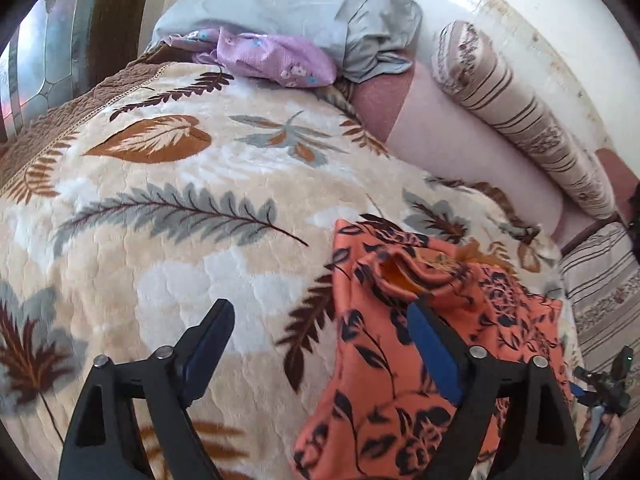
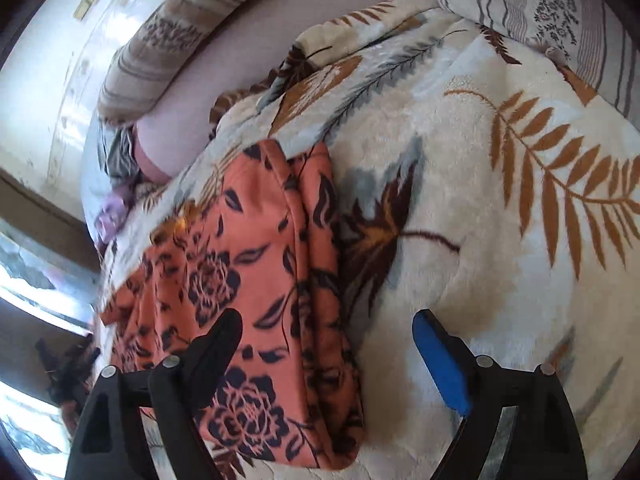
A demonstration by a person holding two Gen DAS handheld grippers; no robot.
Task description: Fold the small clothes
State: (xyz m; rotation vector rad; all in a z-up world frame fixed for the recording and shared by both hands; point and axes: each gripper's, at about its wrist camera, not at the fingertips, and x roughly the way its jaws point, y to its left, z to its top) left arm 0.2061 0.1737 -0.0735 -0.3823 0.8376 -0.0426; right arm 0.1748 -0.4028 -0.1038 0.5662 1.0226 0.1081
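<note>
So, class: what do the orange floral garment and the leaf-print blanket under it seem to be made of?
Orange floral garment: looks like a thin, matte woven or knit cloth, since it folds into soft creases and its printed dark flowers lie flat.
Leaf-print blanket: looks like a plush fleece, probably synthetic, going by its fuzzy pile and embossed quilted pattern.

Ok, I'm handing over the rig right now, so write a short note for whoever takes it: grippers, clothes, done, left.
Left gripper: open, empty, over the orange garment's edge.
Right gripper: open, empty, above the same garment.
Orange garment: on the blanket, folded over lengthwise, collar end still rumpled.
Purple garment: crumpled by the grey pillow, untouched.
Left: finish folding the orange one, then the purple one.
</note>
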